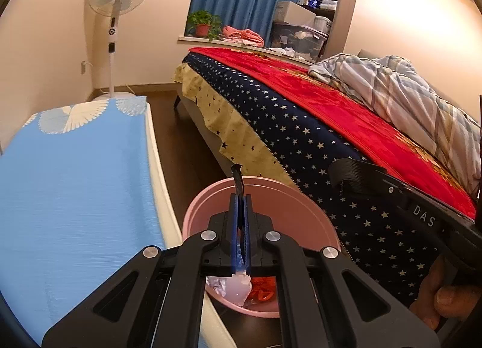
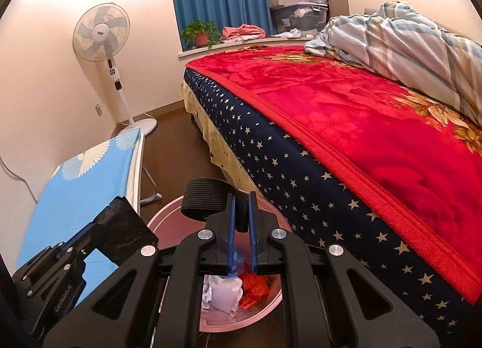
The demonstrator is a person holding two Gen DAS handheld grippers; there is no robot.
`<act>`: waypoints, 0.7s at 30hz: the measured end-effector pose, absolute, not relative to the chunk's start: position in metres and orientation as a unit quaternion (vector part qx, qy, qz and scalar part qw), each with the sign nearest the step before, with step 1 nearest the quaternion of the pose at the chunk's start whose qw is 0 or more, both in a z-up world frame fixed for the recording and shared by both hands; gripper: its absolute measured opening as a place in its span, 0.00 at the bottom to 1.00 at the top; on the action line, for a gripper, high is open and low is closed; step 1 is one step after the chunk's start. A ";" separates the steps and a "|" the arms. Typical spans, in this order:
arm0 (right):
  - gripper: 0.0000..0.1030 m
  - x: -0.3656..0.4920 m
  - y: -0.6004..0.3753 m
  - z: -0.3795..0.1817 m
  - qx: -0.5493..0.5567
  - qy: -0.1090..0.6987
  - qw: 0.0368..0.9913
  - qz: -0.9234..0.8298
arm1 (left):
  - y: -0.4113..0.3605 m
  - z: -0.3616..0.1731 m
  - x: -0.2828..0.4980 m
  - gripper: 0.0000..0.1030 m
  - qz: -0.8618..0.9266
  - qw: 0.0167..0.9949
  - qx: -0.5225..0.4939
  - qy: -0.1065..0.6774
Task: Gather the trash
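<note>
Left tongs (image 1: 240, 197) clamped on dark wrapper strip (image 1: 238, 181) above pink bin (image 1: 319, 215), right tongs (image 2: 242, 197) nearly closed, nothing gripped, crumpled trash (image 2: 224, 290) seen inside bin, bed (image 2: 361, 125) alongside.

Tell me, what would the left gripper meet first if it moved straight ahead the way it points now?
Probably the pink bin right beneath the left gripper, whose jaws pinch a thin dark strip; depth is unclear.

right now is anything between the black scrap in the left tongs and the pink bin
Nothing visible does. The left tongs pinch the black scrap right over the open mouth of the pink bin, which has no lid on it. Only crumpled white trash and red trash lie at the bottom.
</note>
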State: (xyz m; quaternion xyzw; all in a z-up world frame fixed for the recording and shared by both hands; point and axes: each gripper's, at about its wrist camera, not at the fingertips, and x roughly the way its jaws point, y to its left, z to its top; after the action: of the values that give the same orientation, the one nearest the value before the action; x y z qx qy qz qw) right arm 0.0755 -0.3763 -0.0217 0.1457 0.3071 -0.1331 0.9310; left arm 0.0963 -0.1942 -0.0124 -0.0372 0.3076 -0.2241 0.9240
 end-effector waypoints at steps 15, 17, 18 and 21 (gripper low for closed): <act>0.93 0.063 -0.385 -0.003 0.155 0.284 0.933 -0.156 | -0.178 -0.002 0.090 0.71 -0.217 0.929 -0.038 0.296; 0.95 0.061 -0.383 0.003 0.151 0.282 0.935 -0.153 | -0.173 0.005 0.083 0.80 -0.213 0.934 -0.033 0.285; 0.95 0.058 -0.381 0.007 0.150 0.280 0.937 -0.149 | -0.169 0.008 0.079 0.84 -0.211 0.936 -0.032 0.278; 0.95 0.050 -0.378 0.014 0.151 0.277 0.938 -0.142 | -0.156 0.018 0.068 0.92 -0.199 0.944 -0.034 0.263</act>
State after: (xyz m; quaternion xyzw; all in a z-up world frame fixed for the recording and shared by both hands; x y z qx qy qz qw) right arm 0.0504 -0.3784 0.0143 0.1509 0.2769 -0.1424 0.9382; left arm 0.0677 -0.1556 0.0177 -0.0342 0.2626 -0.1991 0.9435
